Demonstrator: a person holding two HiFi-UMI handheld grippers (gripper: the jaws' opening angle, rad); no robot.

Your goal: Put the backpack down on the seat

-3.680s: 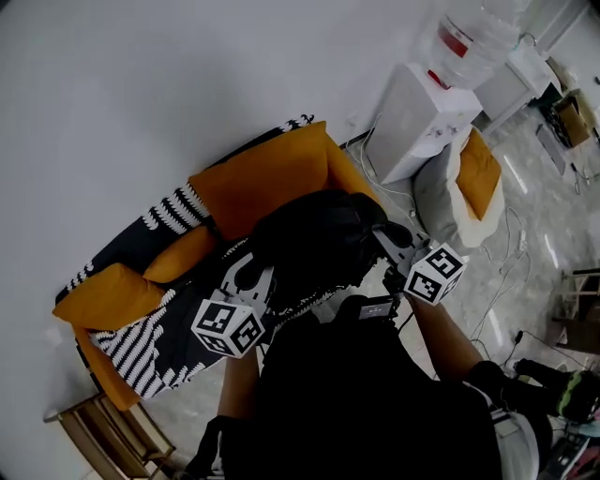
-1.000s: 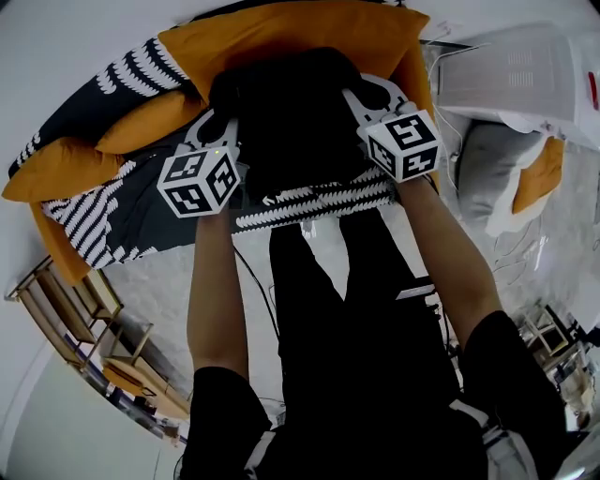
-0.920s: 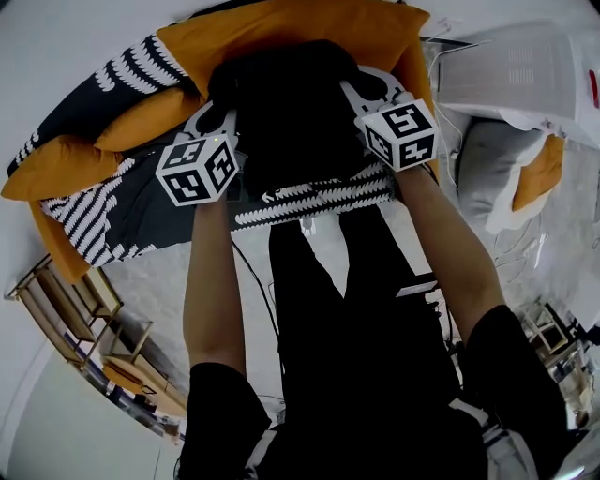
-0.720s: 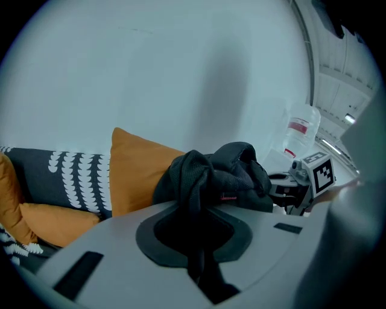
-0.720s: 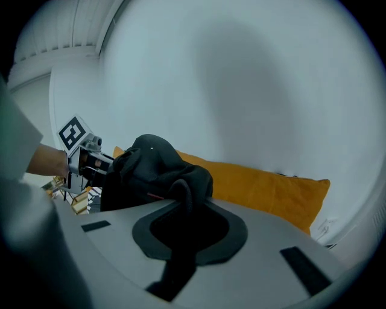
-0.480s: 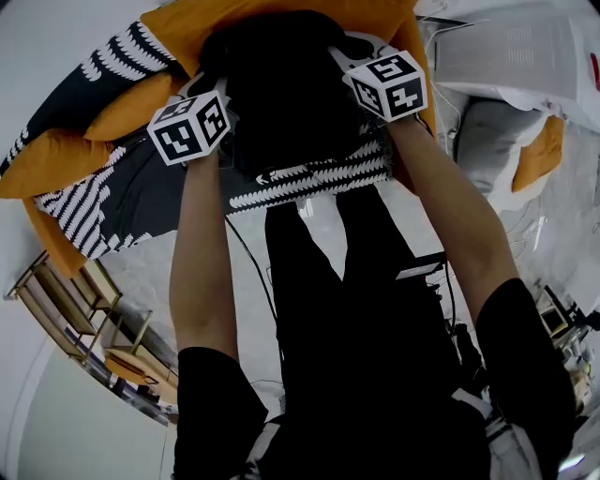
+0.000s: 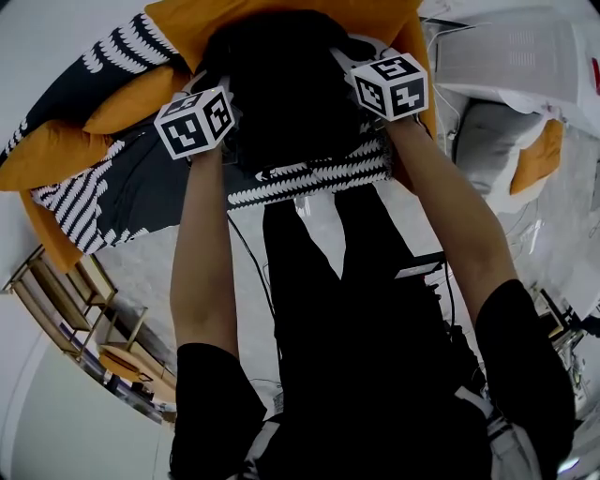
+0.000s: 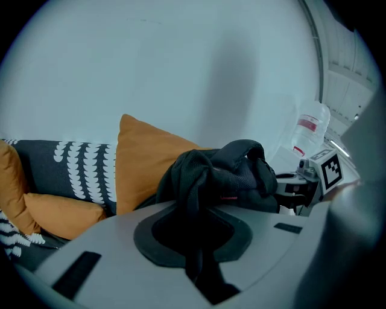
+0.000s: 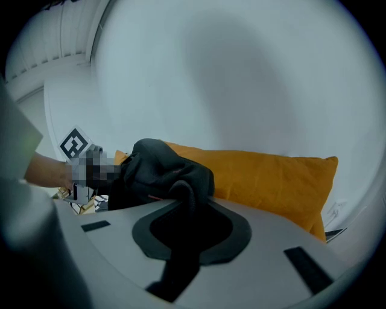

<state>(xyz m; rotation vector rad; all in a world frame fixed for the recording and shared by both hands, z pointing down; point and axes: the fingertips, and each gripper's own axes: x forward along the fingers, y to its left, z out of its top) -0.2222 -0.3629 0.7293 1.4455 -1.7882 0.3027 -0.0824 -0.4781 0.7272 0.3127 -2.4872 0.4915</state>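
While both claws are clamped on folds of its black fabric, the backpack (image 7: 286,89) sits at the top centre of the head view, over the sofa's patterned seat (image 7: 141,192) and in front of an orange cushion (image 7: 187,19). The left claw (image 7: 214,86) is at the bag's left edge and the right claw (image 7: 361,58) at its right edge. In each gripper view the bulk of the bag bunches just beyond the jaw tips. Whether its base touches the seat cannot be made out.
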